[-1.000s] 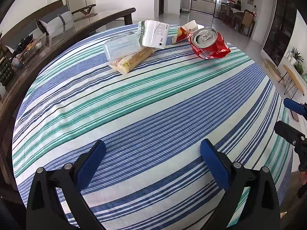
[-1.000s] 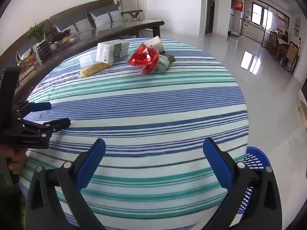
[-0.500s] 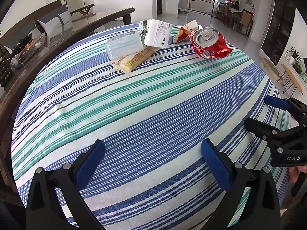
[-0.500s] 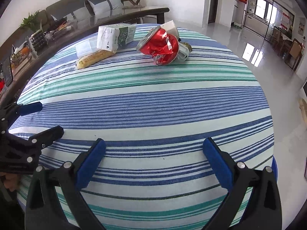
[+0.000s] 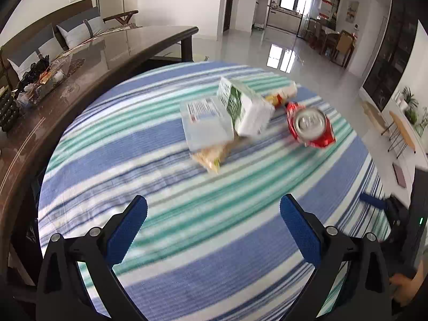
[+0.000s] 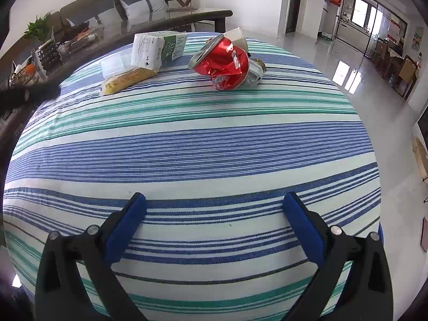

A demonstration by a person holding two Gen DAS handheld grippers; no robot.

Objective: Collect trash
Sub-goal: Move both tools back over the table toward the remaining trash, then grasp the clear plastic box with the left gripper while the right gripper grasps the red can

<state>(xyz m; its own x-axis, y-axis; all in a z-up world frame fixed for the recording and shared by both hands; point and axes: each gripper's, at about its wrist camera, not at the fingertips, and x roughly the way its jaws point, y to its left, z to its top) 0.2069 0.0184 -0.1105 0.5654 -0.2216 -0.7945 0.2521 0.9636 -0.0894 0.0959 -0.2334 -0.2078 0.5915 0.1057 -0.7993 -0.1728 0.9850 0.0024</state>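
- Right now we hold both grippers over the near part of the striped tablecloth (image 6: 214, 144), nothing gripped; the left gripper (image 5: 214, 214) and right gripper (image 6: 214, 211) both have their jaws spread wide.
- Ahead of the right jaws, well apart and slightly right of centre, the crushed red can (image 6: 223, 62) lies tilted, its top facing left.
- Ahead and left of them sit the white-green carton (image 6: 157, 49) and the yellow packet (image 6: 128, 79), the packet's long axis running across our view.
- From the left jaws, the carton (image 5: 244, 107) lies straight ahead and the can (image 5: 310, 124) off to the right.
- We judge neither arm clearly nearer; a forward reach comes first.
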